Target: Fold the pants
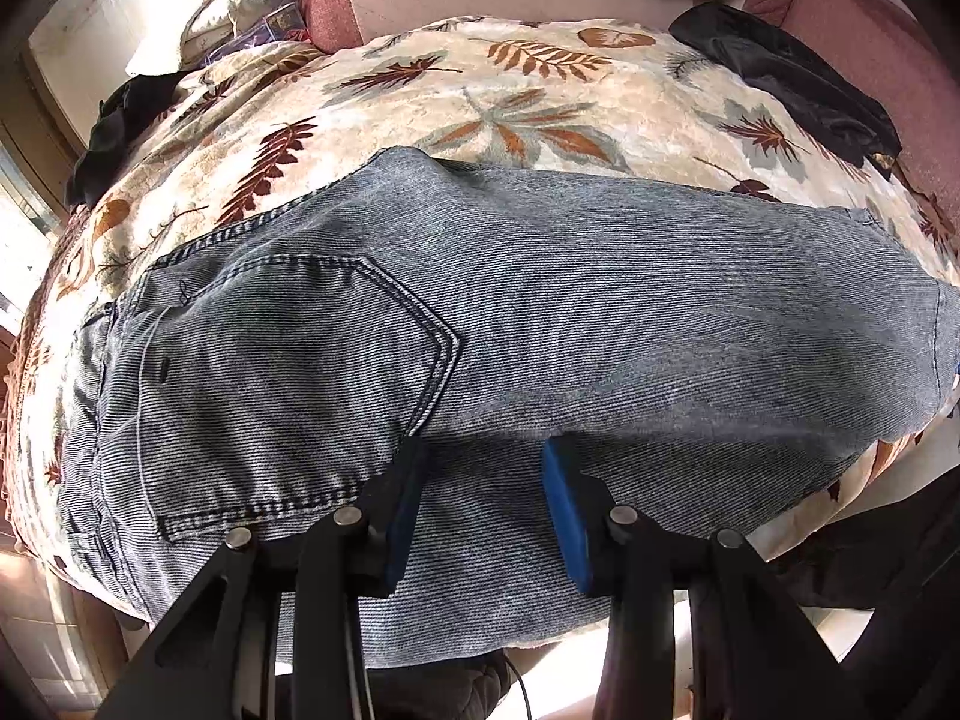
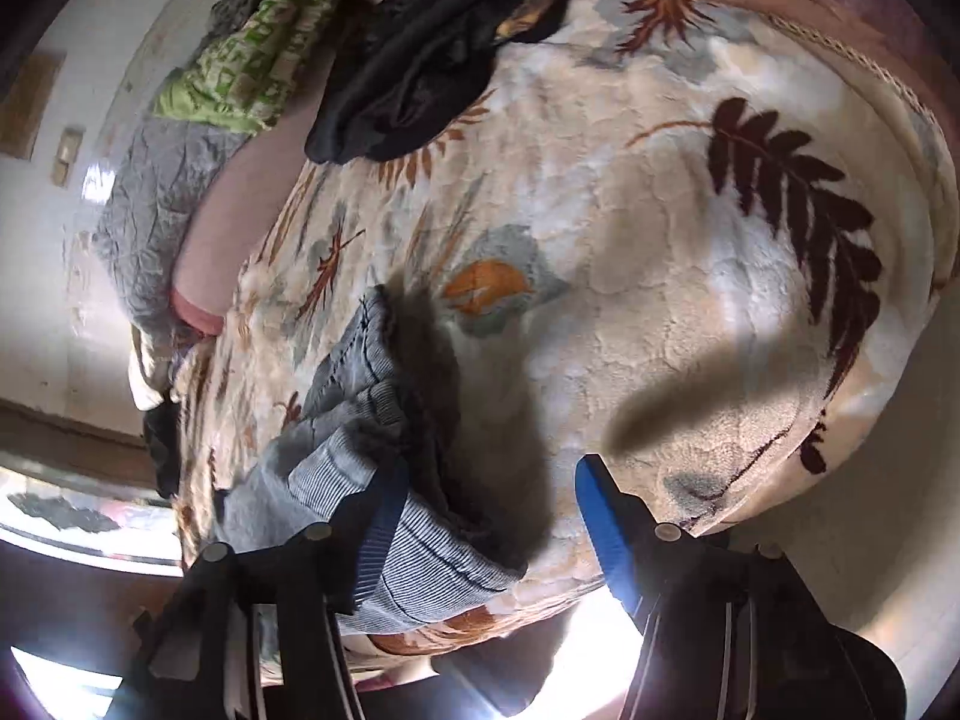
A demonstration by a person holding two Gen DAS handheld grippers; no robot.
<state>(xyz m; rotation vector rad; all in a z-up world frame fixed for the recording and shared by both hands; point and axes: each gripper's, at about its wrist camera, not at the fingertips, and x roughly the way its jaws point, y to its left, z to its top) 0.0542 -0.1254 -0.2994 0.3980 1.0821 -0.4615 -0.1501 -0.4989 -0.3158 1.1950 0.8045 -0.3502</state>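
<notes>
Left wrist view — jeans [image 1: 540,312]: folded, lying on the leaf-print blanket [image 1: 480,96] on the bed, long axis across the picture, waistband and back pocket [image 1: 288,372] at the left end.
My left tool [image 1: 480,480]: blue pads partly apart, poised over the denim's near edge, nothing pinched.
Right wrist view — jeans [image 2: 384,480]: one end only, bunched at lower left, running up and away.
My right tool [image 2: 492,498]: jaws apart — left pad against the denim, right pad over bare blanket [image 2: 660,240].
</notes>
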